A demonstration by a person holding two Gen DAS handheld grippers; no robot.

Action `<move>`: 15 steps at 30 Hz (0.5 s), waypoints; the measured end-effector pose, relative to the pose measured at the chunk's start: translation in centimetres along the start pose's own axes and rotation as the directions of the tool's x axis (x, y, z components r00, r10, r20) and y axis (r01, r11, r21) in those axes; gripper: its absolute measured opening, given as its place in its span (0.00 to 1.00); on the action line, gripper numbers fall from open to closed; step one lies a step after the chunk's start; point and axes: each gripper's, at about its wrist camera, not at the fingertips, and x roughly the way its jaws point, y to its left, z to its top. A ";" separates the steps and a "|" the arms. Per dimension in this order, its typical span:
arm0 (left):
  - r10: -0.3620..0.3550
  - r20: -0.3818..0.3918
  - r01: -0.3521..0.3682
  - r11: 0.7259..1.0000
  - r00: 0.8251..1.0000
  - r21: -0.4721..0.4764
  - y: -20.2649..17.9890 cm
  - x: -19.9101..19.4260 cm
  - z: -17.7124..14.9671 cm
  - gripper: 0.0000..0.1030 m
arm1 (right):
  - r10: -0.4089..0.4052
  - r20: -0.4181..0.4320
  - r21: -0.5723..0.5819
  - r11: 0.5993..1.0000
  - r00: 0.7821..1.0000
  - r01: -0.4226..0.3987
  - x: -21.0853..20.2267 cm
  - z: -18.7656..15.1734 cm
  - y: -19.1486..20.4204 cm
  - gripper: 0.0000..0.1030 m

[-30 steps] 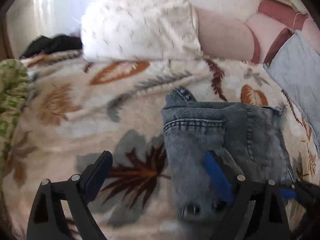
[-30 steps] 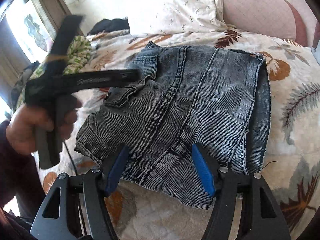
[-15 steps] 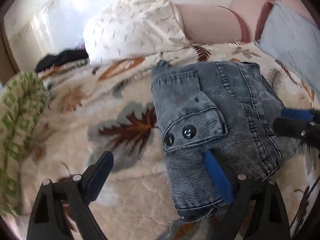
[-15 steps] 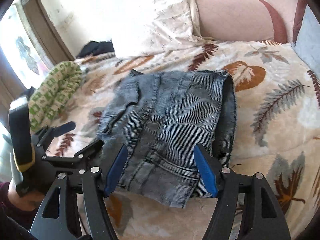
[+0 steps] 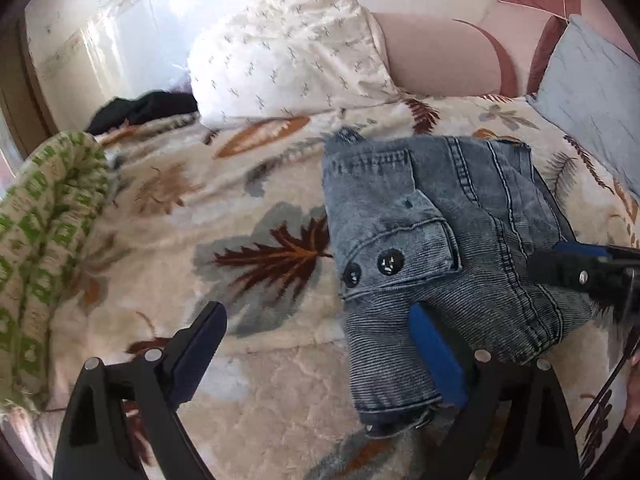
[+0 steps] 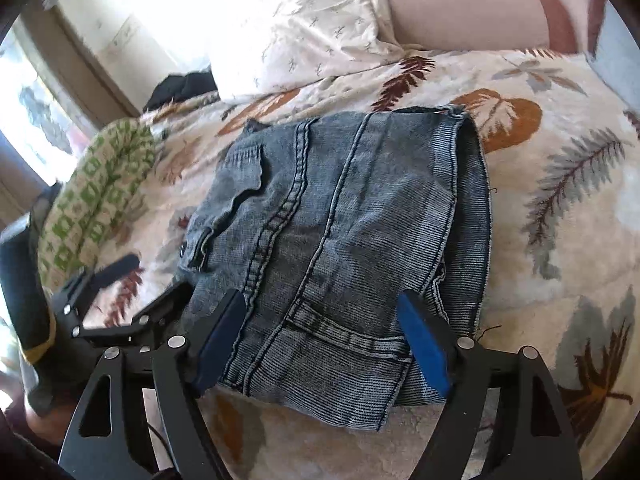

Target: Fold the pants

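On leaf-print cream bed blanket (image 5: pixel 248 384): grey-blue washed denim pants (image 6: pixel 340 240), folded into compact rectangle, near white pillow (image 5: pixel 288 52). Left gripper (image 5: pixel 320 356) spread wide, empty, at bundle's left edge. Right gripper (image 6: pixel 320 328) spread too, straddling near hem. Prob. final tidy: press flat w/ pads, square edges, avoid snagging pocket flap.

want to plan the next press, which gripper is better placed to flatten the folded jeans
Right, probably: the right gripper is open and straddles the near edge of the folded jeans, while the left gripper sits mostly over blanket.

Sunlit bed with leaf-print blanket (image 5: pixel 248 372), white pillow (image 5: pixel 288 56), pink headboard (image 5: pixel 436 56).
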 end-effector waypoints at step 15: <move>0.028 0.058 -0.028 1.000 0.998 -0.009 0.0 -1.3 2.3 0.91 | -0.005 0.159 0.050 0.999 0.987 -0.003 -1.4 3.5 -0.2 0.76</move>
